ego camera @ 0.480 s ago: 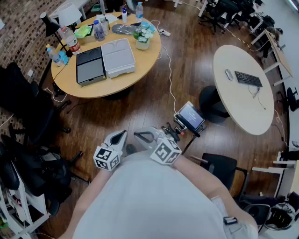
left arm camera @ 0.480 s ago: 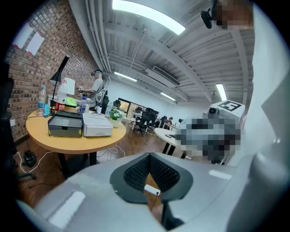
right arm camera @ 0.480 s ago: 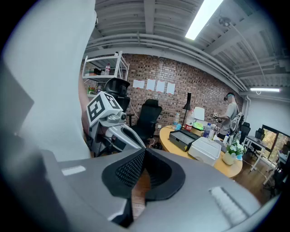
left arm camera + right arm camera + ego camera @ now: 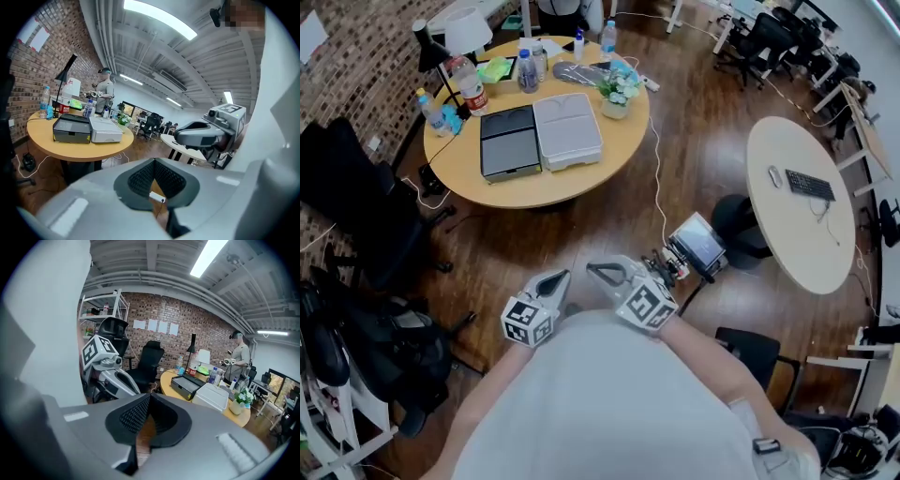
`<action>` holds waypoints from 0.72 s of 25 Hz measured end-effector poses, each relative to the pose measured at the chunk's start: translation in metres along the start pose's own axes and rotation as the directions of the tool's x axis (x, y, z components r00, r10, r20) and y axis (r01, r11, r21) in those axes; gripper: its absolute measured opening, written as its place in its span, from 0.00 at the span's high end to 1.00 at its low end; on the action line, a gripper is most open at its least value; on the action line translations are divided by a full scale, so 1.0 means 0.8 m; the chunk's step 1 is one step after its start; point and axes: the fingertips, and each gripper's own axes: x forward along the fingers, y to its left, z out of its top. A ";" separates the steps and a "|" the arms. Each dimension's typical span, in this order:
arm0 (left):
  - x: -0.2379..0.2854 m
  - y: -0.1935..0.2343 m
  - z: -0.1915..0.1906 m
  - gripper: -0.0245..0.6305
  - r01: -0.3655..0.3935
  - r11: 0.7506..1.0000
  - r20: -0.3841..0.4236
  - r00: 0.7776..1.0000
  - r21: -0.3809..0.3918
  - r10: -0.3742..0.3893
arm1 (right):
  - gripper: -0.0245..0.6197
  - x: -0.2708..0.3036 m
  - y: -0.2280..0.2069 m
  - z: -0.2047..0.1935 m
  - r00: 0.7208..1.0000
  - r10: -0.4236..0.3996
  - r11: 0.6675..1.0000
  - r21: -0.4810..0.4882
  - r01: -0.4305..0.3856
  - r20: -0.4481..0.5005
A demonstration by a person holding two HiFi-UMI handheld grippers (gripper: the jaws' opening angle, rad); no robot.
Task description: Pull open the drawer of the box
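Head view: open floor (image 4: 581, 236) between left gripper (image 4: 562, 276) and table (image 4: 546, 189) edge.

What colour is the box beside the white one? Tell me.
The box is dark grey; head view.

Round wooden table (image 4: 534, 187): dark box (image 4: 508, 141), white box (image 4: 567, 129) side by side; bottles (image 4: 470, 86), plant (image 4: 617, 94), lamp (image 4: 469, 30) beyond.

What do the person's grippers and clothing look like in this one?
Both the left gripper and the right gripper have light grey, tapering shells with black, dimpled pads. Each carries a white cube printed with black square markers. The person wears a pale grey top.
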 end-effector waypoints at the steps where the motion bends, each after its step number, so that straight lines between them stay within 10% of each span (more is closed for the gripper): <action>1: -0.003 0.001 -0.002 0.96 0.003 1.000 -0.001 1.000 -0.004 -0.003 | 0.95 0.002 -0.003 0.000 1.000 -0.005 1.000 0.003 0.005 -0.002; 18: -0.049 0.072 0.009 0.96 -0.143 0.982 0.076 0.985 -0.120 0.153 | 0.95 0.032 -0.053 -0.005 0.997 -0.015 1.000 -0.005 0.014 -0.080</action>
